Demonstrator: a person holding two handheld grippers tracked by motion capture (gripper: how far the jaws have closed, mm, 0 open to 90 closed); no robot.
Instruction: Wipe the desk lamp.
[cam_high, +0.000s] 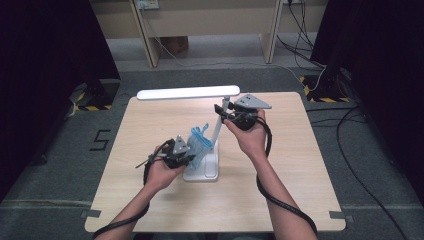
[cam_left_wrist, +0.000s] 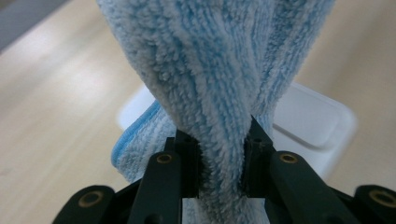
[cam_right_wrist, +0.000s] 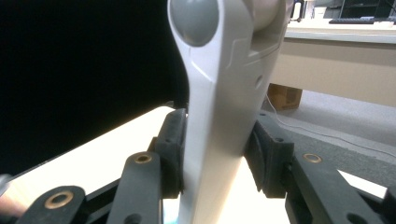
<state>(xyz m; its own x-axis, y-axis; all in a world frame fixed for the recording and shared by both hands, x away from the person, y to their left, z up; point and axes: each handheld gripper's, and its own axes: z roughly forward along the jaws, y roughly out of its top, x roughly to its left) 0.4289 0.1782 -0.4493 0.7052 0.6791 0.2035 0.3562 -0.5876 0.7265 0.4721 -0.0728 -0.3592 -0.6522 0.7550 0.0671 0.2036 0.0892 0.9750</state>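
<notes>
My left claw (cam_left_wrist: 219, 158) pinches the fluffy blue microfibre cloth (cam_left_wrist: 219, 70); the white plastic desk lamp's upright arm (cam_right_wrist: 219, 135), clamped in my right claw (cam_right_wrist: 217, 151), stands just right of it.

White desk lamp (cam_high: 214, 131) upright on the table, fluffy blue cloth (cam_high: 200, 142) bunched, apparently draped over its base.

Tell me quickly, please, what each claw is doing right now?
Left claw: closed on the blue cloth.
Right claw: closed on the lamp's arm.
</notes>
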